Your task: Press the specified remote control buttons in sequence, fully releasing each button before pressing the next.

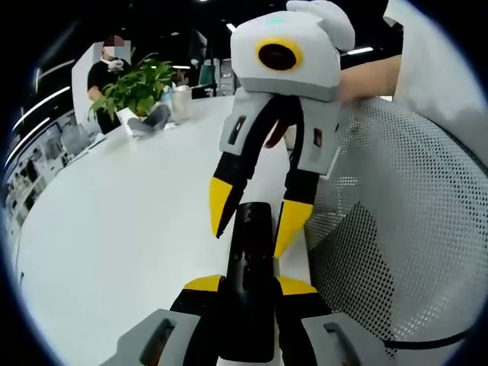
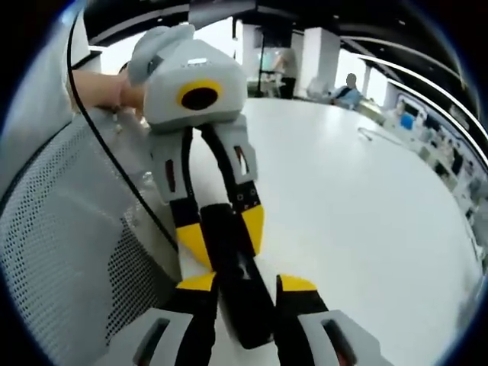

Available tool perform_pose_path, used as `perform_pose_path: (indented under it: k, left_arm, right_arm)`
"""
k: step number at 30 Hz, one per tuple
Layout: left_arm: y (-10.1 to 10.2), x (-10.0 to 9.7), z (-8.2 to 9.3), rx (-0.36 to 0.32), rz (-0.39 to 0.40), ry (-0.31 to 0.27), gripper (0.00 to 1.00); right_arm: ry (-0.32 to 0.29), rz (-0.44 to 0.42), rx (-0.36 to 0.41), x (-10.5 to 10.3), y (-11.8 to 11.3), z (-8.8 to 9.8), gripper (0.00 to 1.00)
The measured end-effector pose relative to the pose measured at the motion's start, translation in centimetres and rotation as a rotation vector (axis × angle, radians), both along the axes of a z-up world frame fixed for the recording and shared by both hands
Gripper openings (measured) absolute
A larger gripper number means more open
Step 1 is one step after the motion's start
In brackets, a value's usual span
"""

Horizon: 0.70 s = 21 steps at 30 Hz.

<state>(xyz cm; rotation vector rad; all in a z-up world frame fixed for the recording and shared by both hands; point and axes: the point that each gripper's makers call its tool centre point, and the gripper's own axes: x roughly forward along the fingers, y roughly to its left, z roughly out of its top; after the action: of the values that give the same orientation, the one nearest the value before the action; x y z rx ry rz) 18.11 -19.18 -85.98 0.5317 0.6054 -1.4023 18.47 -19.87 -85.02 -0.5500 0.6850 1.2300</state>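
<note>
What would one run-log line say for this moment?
left gripper: shut on remote control | right gripper: closing around remote's other end | white table

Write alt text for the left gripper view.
A black remote control is clamped between the left gripper's yellow-tipped jaws, while the right gripper reaches in from above, its tips straddling the remote's far end. Behind lie a white table and a mesh chair back.

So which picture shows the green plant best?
The left gripper view. The potted plant stands at the far edge of the white table, its green leaves plain to see, well behind the black remote. In the right gripper view I can't make out the plant at all; it looks across another part of the table.
</note>
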Motion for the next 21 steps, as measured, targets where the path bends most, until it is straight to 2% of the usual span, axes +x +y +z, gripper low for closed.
perform_pose_path:
  k: [3, 5, 10, 21]
  left_arm:
    - [0.0, 0.0, 0.0, -0.002, 0.006, 0.000, 0.25]
    - [0.0, 0.0, 0.0, -0.003, 0.013, 0.001, 0.25]
    - [0.0, 0.0, 0.0, -0.007, 0.021, 0.001, 0.25]
    - [-0.1, -0.1, 0.0, -0.020, 0.029, -0.012, 0.25]
  right_arm:
    - [0.004, 0.014, -0.012, -0.1, 0.0, -0.4, 0.27]
    - [0.016, 0.036, -0.033, -0.5, -0.2, -0.6, 0.23]
    - [0.033, 0.035, -0.035, -0.4, -0.4, -0.9, 0.25]
    - [0.006, 0.168, -0.077, -0.5, -0.7, -1.5, 0.23]
